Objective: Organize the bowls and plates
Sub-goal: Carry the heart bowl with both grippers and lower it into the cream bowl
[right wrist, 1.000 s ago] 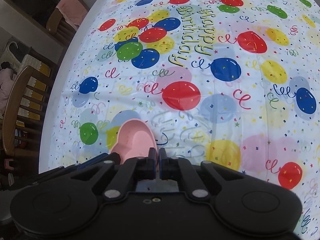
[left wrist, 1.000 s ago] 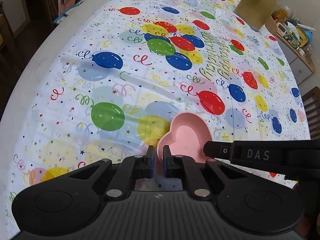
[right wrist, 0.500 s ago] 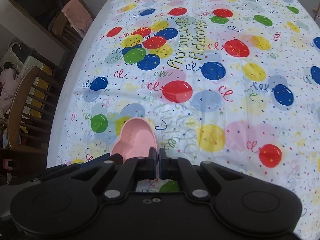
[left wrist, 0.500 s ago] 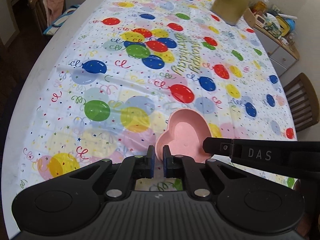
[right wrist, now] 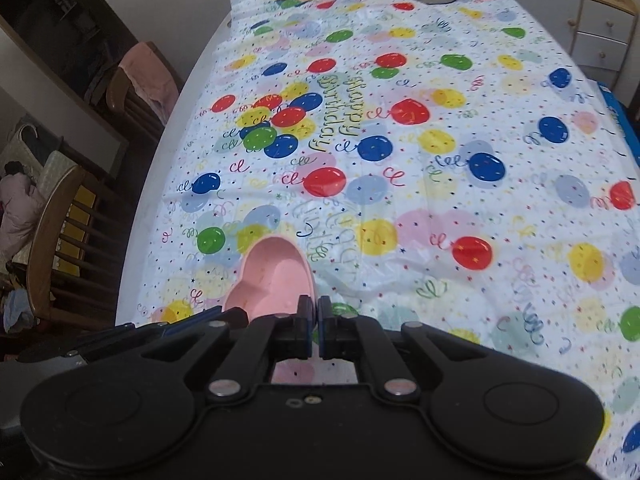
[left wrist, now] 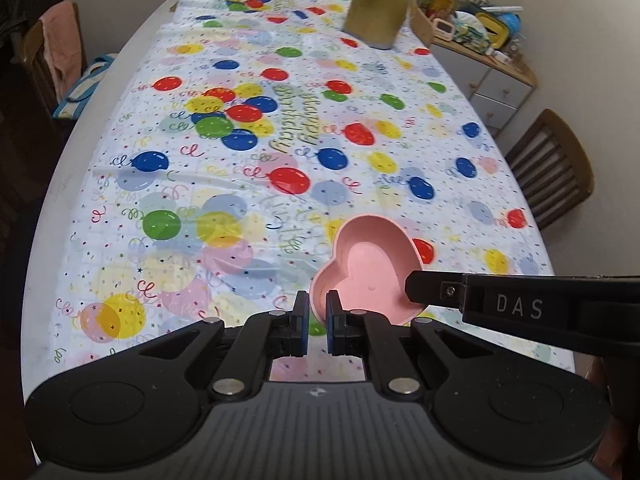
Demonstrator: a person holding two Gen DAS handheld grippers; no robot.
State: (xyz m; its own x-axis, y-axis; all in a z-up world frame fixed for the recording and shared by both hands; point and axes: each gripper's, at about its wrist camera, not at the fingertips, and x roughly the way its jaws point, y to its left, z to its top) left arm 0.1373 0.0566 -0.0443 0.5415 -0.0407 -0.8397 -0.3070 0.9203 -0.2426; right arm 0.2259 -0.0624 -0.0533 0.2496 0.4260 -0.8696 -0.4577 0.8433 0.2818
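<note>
A pink heart-shaped bowl (left wrist: 368,268) is held above the balloon-print tablecloth (left wrist: 280,140). My left gripper (left wrist: 317,312) is shut on the bowl's near left rim. My right gripper (right wrist: 313,314) is shut on the bowl's right rim; the bowl (right wrist: 276,280) sits just left of its fingers in the right wrist view. The right gripper's finger (left wrist: 436,294) reaches in from the right in the left wrist view and covers part of the bowl's edge.
A gold kettle-like vessel (left wrist: 378,12) stands at the table's far end. A cluttered wooden cabinet (left wrist: 480,40) is beyond the far right corner. Wooden chairs stand at the right (left wrist: 556,168) and left (right wrist: 68,240) of the table.
Both grippers have risen and drawn back with the bowl; the table looks farther away and more of the far end and room shows.
</note>
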